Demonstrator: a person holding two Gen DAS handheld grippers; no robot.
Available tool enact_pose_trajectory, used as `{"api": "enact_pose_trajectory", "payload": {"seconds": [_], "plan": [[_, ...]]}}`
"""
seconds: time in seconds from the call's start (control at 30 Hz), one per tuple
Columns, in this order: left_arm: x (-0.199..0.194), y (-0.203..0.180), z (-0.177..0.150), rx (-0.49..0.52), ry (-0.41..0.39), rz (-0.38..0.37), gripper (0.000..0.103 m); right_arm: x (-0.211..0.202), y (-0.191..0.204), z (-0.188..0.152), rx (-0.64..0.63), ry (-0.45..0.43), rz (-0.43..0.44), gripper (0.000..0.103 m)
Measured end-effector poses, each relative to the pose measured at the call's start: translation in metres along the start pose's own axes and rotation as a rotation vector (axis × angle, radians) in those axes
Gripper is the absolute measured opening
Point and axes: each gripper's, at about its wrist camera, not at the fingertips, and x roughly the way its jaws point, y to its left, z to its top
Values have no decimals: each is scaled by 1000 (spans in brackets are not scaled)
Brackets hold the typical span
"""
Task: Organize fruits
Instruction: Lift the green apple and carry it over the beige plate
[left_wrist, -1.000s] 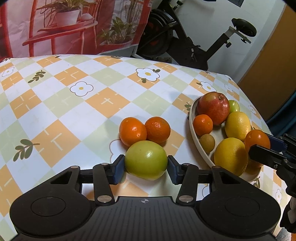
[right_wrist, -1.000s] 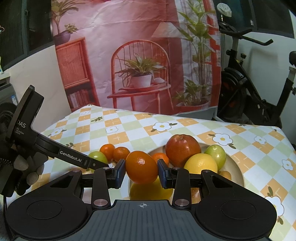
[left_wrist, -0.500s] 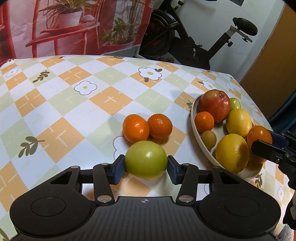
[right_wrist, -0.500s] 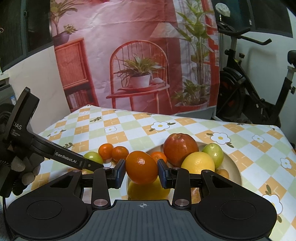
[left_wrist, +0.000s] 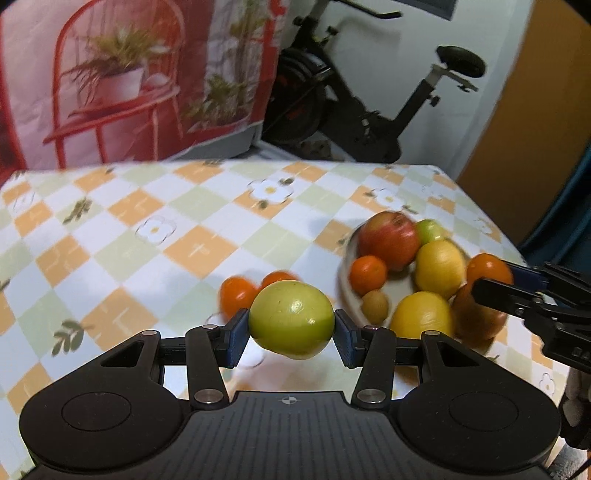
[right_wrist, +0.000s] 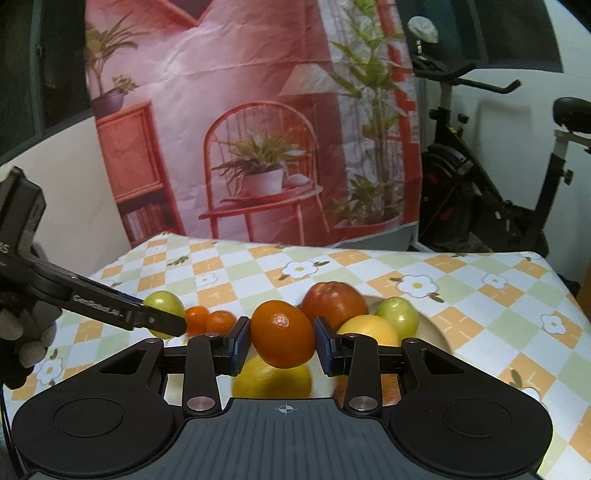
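Left gripper (left_wrist: 291, 329): both blue pads are pressed against the sides of a green apple (left_wrist: 291, 319), which is clamped between them and held clear of the table (left_wrist: 110, 236). The apple is round, pale yellow-green, smooth and glossy, with a small highlight on its upper face.

Right gripper (right_wrist: 282, 341): both pads are clamped on an orange (right_wrist: 283, 339), held above the plate (right_wrist: 432, 328). The orange is oval, deep in colour, with pitted skin and a pale stem scar facing the camera.

Just beyond the apple, two small tangerines (left_wrist: 238, 293) lie side by side on the table, touching or nearly so; motion blur softens them. To their right, the pale plate carries a large lemon (left_wrist: 421, 315) at its near edge, a small brownish-green kiwi (left_wrist: 375, 305) to the left of it, a small mandarin (left_wrist: 368, 275) behind that, a second lemon (left_wrist: 439, 267) to the right, a large red apple (left_wrist: 388, 240) at the far side and a small green fruit (left_wrist: 428, 230) beside it.

The tablecloth is checked in orange, pale green and white with flower and leaf prints.

Writing: in the right wrist view, the side of the left gripper's finger (right_wrist: 99, 304) bears white lettering that reads roughly "GenRobot.AI"; it is slightly blurred.

Far background: a printed backdrop (right_wrist: 258, 129) showing a red chair and potted plants, and a black exercise bike (left_wrist: 369, 110) to the right
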Motion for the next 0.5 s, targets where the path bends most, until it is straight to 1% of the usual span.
{"api": "enact_pose_trajectory", "payload": {"seconds": [0.13, 0.3, 0.5], "plan": [[1, -21, 10, 46, -14, -20, 51, -6, -16, -3, 35, -24, -22, 34], [11, -49, 22, 90, -12, -48, 51, -14, -40, -8, 85, -48, -40, 34], [35, -71, 34, 83, 23, -85, 51, -20, -66, -14, 134, -76, -55, 34]]}}
